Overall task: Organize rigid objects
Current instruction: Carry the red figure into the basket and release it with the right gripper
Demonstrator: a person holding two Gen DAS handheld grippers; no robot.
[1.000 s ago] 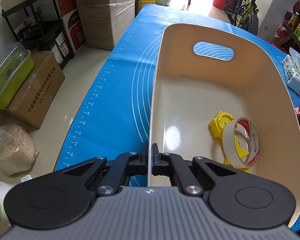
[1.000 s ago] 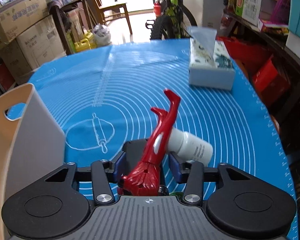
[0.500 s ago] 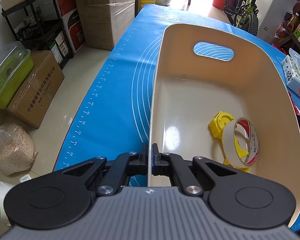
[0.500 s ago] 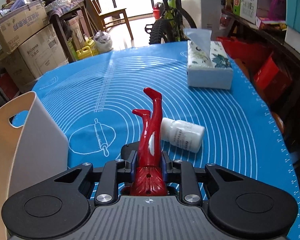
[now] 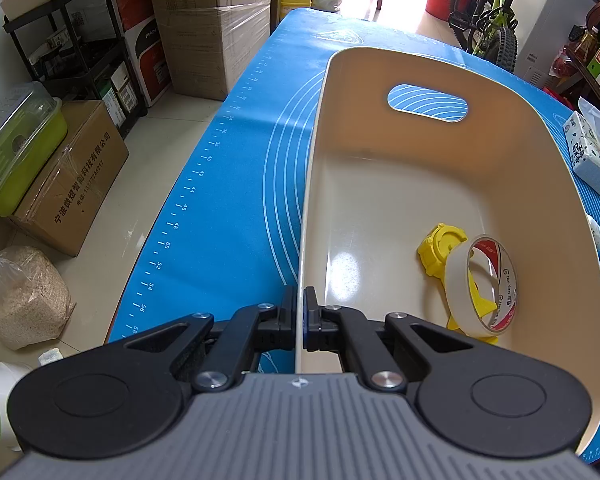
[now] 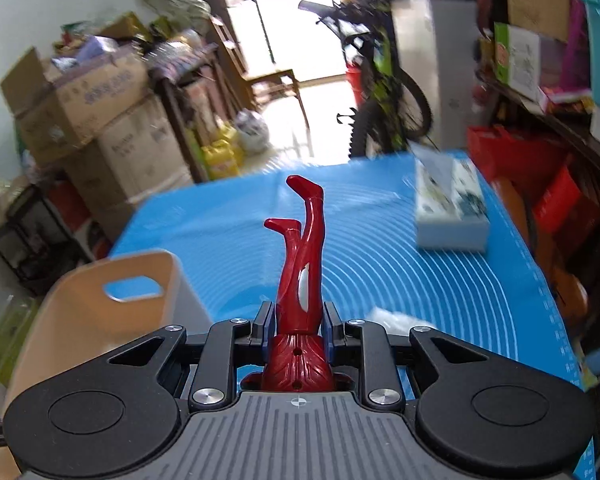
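My left gripper [image 5: 300, 312] is shut on the near left rim of a cream plastic bin [image 5: 380, 184] that stands on the blue mat. Inside the bin lie a yellow toy piece [image 5: 440, 246] and a roll of tape [image 5: 488, 284] leaning against it. My right gripper [image 6: 298, 320] is shut on a red toy figure [image 6: 302, 264], held upside down with its legs pointing up and away, lifted above the mat. The same bin [image 6: 100, 312] appears at the lower left in the right wrist view. A white bottle [image 6: 396, 320] lies on the mat just right of the right gripper, partly hidden.
A tissue box [image 6: 450, 208] sits on the blue mat [image 6: 380, 248] at the far right, also tissue box [image 5: 588, 156]. Cardboard boxes [image 5: 208, 20], a black shelf, a green container [image 5: 16, 148] and a bicycle [image 5: 488, 24] stand around the table. The mat's left edge [image 5: 172, 224] drops to the floor.
The right gripper closed on the red figure and lifted it off the mat, tilting upward; the view is now blurred and higher. The left gripper and the bin stayed put.
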